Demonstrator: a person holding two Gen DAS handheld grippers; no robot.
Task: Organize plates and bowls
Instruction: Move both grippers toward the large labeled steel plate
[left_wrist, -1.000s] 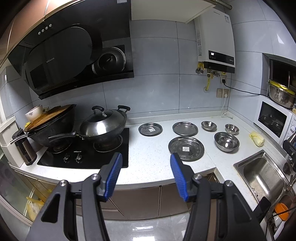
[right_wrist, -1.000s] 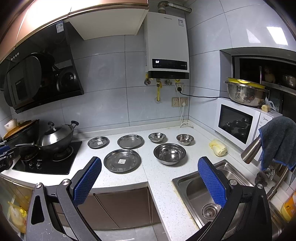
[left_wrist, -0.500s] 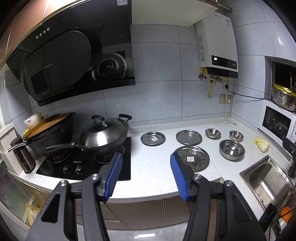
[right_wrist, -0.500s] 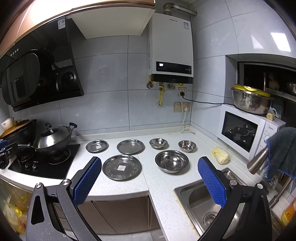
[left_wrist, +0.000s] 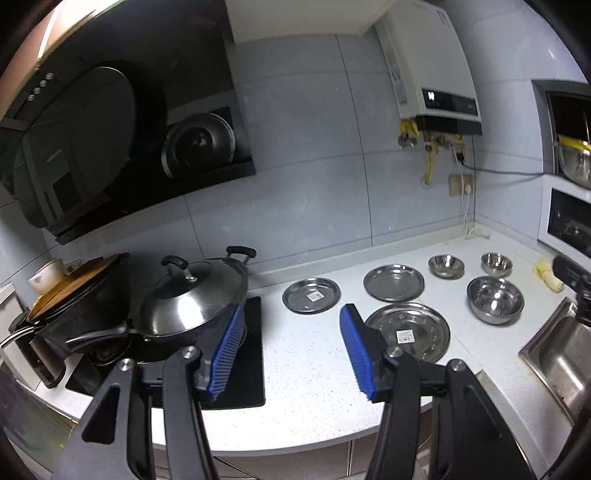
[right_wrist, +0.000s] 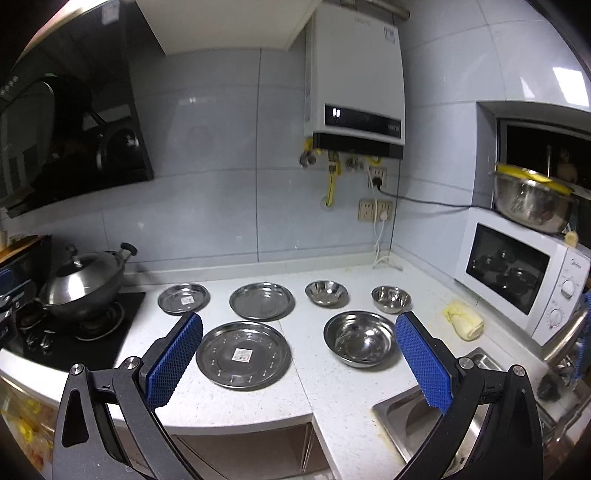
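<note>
On the white counter (right_wrist: 295, 391) lie three steel plates: a large one (right_wrist: 243, 354) in front, a medium one (right_wrist: 261, 301) and a small one (right_wrist: 183, 298) behind. Three steel bowls stand to their right: a large bowl (right_wrist: 360, 338) and two small bowls (right_wrist: 326, 292) (right_wrist: 390, 298). The left wrist view shows the same large plate (left_wrist: 406, 332), small plate (left_wrist: 311, 295) and large bowl (left_wrist: 495, 300). My left gripper (left_wrist: 291, 325) is open above the counter, left of the large plate. My right gripper (right_wrist: 299, 339) is open wide, framing the large plate and large bowl.
A lidded wok (left_wrist: 192, 299) sits on the black hob (left_wrist: 240, 369) at the left, a second pan (left_wrist: 74, 295) behind it. A sink (right_wrist: 424, 417) lies at the right front, a microwave (right_wrist: 517, 273) at the right, a yellow sponge (right_wrist: 463, 319) near it.
Both grippers have moved forward and down toward the counter; the plates and bowls now look nearer and larger. Nothing on the counter has shifted.
</note>
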